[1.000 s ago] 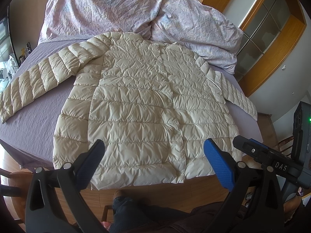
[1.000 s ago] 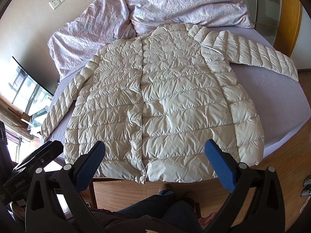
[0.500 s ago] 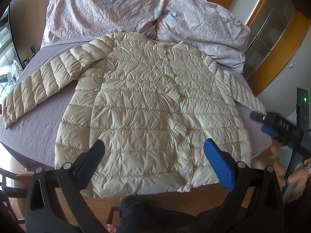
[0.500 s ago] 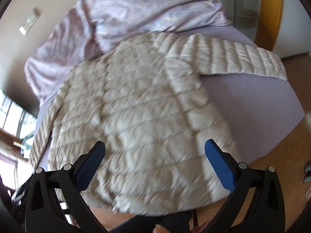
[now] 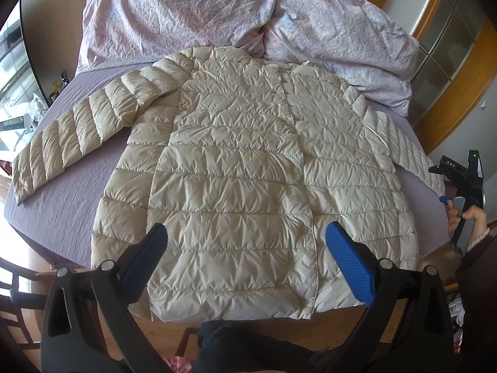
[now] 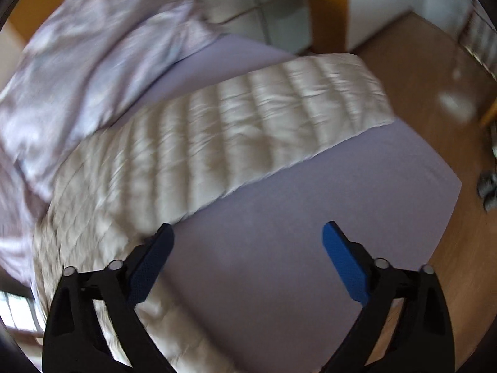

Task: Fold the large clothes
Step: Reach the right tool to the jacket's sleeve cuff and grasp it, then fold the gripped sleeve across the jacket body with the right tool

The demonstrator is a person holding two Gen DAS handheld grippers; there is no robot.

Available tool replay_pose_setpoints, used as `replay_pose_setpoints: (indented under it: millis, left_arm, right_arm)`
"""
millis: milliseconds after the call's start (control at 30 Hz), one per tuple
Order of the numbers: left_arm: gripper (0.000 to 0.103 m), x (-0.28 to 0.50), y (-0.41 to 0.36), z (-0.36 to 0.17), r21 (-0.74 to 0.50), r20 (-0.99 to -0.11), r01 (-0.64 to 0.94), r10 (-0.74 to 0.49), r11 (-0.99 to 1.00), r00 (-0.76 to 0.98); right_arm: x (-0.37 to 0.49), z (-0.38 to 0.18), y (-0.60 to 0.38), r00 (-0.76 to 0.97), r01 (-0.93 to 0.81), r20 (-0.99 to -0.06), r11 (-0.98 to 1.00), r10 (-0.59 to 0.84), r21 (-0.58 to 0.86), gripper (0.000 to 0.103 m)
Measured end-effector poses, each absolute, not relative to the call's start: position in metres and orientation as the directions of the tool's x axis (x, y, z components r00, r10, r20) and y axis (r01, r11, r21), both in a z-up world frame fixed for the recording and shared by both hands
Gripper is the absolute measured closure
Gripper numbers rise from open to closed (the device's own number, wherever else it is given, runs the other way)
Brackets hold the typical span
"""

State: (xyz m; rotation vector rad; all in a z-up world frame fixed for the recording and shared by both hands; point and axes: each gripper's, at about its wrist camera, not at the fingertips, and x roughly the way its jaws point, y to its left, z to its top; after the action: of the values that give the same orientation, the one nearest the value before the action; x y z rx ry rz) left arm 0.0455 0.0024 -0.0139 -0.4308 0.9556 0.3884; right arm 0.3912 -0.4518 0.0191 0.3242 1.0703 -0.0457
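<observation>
Now the jacket (image 5: 248, 186) lies flat on the bed (image 5: 77, 186); both the left gripper (image 5: 245, 261) and right gripper (image 6: 247, 255) gape wide, empty; pinch the sleeve (image 6: 264, 118) cuff at one o'clock (view blurred), then fold inward.

Jacket flat on bed, bedding behind, grippers at near edge.

Jacket (image 5: 248, 168) lies front-up on bed (image 5: 71, 205), hem at near edge, collar toward far side. Crumpled duvet (image 5: 217, 9) behind collar, touching it. One sleeve (image 5: 77, 130) stretches out left on sheet; other sleeve (image 6: 264, 115) runs right toward bed's edge. Left gripper (image 5: 245, 258) hangs over hem, jaws wide apart. Right gripper (image 6: 247, 258) over bare sheet just beside right sleeve, jaws apart. Wooden floor (image 6: 450, 124) right of bed.
</observation>
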Motion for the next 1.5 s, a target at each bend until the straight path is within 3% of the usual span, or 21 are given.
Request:
replay_pose_setpoints:
  millis: [133, 300, 667, 867, 967, 1033, 1133, 1333, 1500]
  left_arm:
    - [0.002, 0.047, 0.004, -0.012, -0.168, -0.849, -0.520, 0.146, 0.838, 0.508]
    - [0.002, 0.046, 0.007, -0.009, -0.162, -0.850, -0.554, 0.170, 0.817, 0.499]
    - [0.002, 0.046, 0.004, -0.006, -0.125, -0.861, -0.586, 0.206, 0.801, 0.465]
    - [0.002, 0.046, 0.003, -0.006, -0.122, -0.862, -0.588, 0.208, 0.800, 0.462]
    - [0.002, 0.045, 0.003, -0.006, -0.123, -0.862, -0.589, 0.208, 0.799, 0.463]
    - [0.002, 0.045, 0.002, -0.005, -0.124, -0.863, -0.590, 0.207, 0.798, 0.461]
    - [0.002, 0.046, 0.000, -0.004, -0.123, -0.863, -0.594, 0.210, 0.795, 0.460]
    - [0.002, 0.046, 0.006, 0.000, -0.142, -0.854, -0.607, 0.213, 0.782, 0.475]
    - [0.002, 0.050, 0.029, -0.001, -0.177, -0.841, -0.615, 0.206, 0.769, 0.500]
  right_arm:
    - [0.421, 0.011, -0.493, 0.488, 0.310, -0.871, 0.921, 0.058, 0.235, 0.017]
    - [0.447, 0.011, -0.528, 0.501, 0.405, -0.865, 0.893, -0.038, 0.196, 0.022]
    - [0.492, -0.005, -0.542, 0.439, 0.384, -0.892, 0.920, -0.112, 0.074, 0.041]
    - [0.488, -0.012, -0.535, 0.422, 0.325, -0.893, 0.946, -0.160, -0.016, 0.057]
    - [0.488, -0.009, -0.529, 0.428, 0.292, -0.888, 0.956, -0.167, -0.039, 0.071]
    - [0.488, -0.008, -0.524, 0.431, 0.268, -0.887, 0.962, -0.167, -0.051, 0.089]
    - [0.486, -0.007, -0.519, 0.437, 0.233, -0.885, 0.971, -0.161, -0.062, 0.097]
    - [0.478, 0.019, -0.510, 0.513, 0.230, -0.851, 0.973, -0.108, 0.015, 0.100]
    - [0.467, 0.064, -0.457, 0.610, 0.109, -0.792, 0.987, 0.029, 0.120, 0.100]
